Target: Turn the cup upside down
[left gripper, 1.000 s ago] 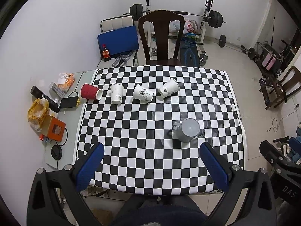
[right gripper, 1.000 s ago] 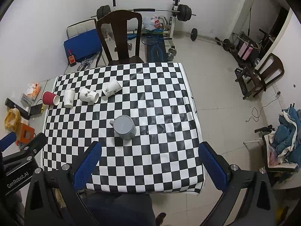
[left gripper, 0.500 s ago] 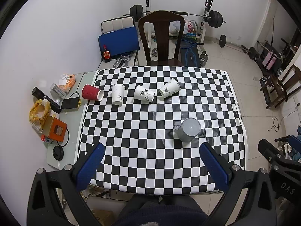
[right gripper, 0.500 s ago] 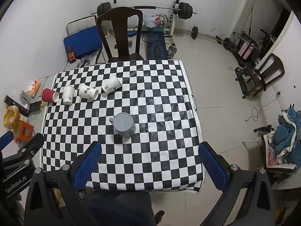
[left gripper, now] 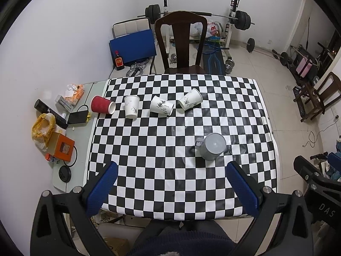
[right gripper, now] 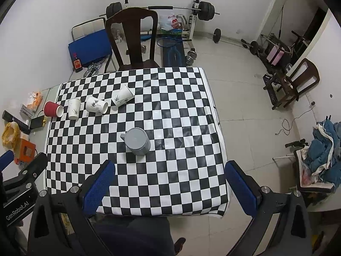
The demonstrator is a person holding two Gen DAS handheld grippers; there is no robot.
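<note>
A grey mug (left gripper: 211, 146) with a handle on its left stands upside down, flat base up, on the checkered tablecloth (left gripper: 166, 170); it also shows in the right wrist view (right gripper: 137, 141). My left gripper (left gripper: 172, 186) is open and empty, held high above the table's near edge. My right gripper (right gripper: 168, 183) is open and empty, also high above the near edge. Neither touches the mug.
At the table's far left lie a red paper cup (left gripper: 102, 105) on its side, a white paper cup (left gripper: 131, 106) standing, and two white cups (left gripper: 161, 106) (left gripper: 190, 102) tipped over. A dark chair (left gripper: 181, 42) stands behind. Clutter sits on a side surface (left gripper: 64, 128) to the left.
Both grippers have risen and drawn back slightly, so the table looks a little smaller and lower. The mug and paper cups have not moved.
</note>
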